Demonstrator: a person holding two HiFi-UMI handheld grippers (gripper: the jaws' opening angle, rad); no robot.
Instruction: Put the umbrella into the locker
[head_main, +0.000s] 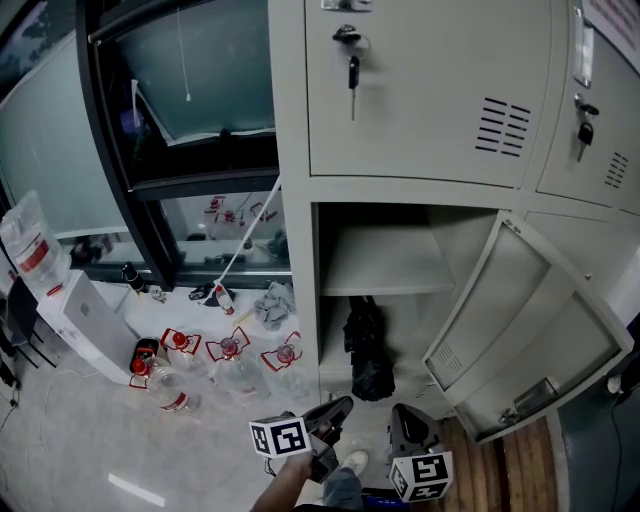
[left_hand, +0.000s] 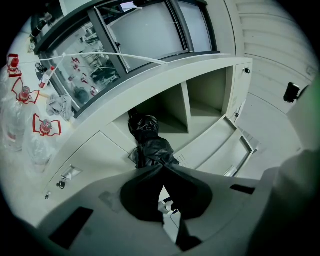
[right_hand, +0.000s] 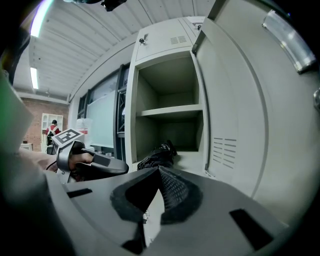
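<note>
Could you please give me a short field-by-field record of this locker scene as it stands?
umbrella: black, folded, in the lower compartment under the shelf
locker: open
door: swung out to the right
left gripper: jaws together, empty, clear of the umbrella
right gripper: jaws together, empty, clear of the umbrella
floor: bottles left of the locker
task state: umbrella in the locker, door not shut
</note>
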